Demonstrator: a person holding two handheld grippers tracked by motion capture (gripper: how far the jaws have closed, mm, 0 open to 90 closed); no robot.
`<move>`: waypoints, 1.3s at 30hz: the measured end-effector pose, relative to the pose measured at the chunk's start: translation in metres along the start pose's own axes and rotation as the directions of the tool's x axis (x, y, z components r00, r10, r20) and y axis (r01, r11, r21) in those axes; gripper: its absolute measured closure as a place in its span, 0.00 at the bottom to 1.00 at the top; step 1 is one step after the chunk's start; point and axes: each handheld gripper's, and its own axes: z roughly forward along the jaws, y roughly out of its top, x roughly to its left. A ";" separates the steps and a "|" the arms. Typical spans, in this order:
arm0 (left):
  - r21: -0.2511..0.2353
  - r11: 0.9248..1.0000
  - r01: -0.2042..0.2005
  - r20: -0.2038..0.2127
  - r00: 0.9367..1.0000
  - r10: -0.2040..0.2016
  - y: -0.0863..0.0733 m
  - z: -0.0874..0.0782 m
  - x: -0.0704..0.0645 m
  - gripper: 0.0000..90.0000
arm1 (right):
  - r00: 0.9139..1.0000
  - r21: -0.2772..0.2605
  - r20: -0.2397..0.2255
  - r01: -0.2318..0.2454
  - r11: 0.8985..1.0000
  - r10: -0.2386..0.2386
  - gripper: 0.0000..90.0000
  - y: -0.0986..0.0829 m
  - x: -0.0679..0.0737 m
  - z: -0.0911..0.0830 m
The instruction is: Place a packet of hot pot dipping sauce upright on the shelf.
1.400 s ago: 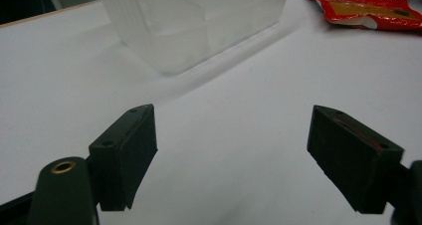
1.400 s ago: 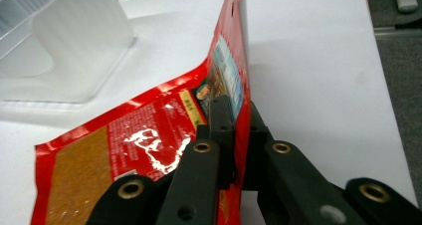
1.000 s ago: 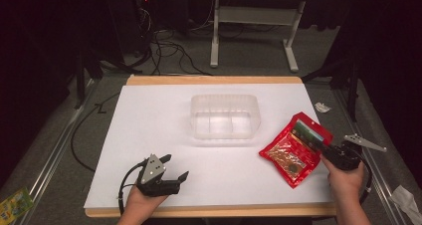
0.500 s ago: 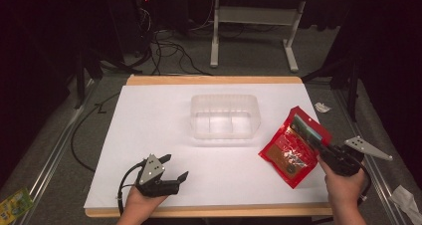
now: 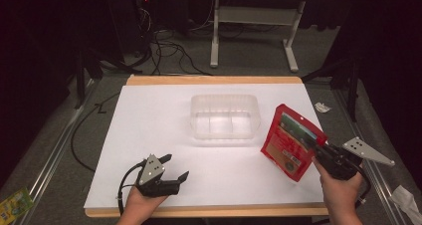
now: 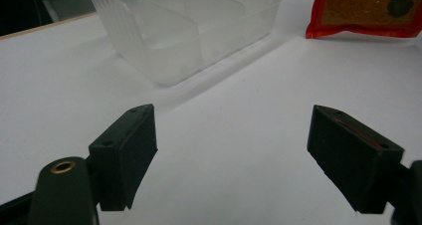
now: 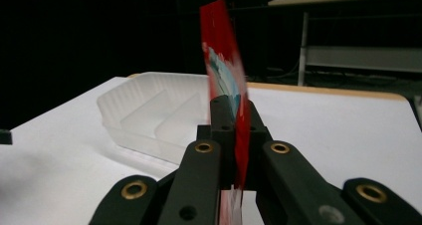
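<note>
Pouch (image 5: 290,141) red, print unreadable, clamped in right gripper (image 5: 312,146); left gripper (image 5: 174,169) fingers spread, empty.

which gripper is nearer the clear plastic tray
Right. The right gripper, shut on the red pouch, is just off the clear plastic tray at its right end. The left gripper sits open nearer the table's front edge, farther away.

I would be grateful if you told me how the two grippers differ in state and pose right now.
The left gripper has its jaws wide apart and holds nothing, while the right gripper is shut on the red pouch. The left sits low by the table's near edge; the right holds its pouch raised beside the clear tray. Both are hand-held, black, with grey plates.
</note>
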 end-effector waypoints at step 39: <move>-0.054 0.996 0.068 0.054 0.996 -0.065 0.008 0.008 -0.007 0.23 | 0.951 -0.049 -0.277 0.127 0.991 -0.136 1.00 0.016 0.088 0.019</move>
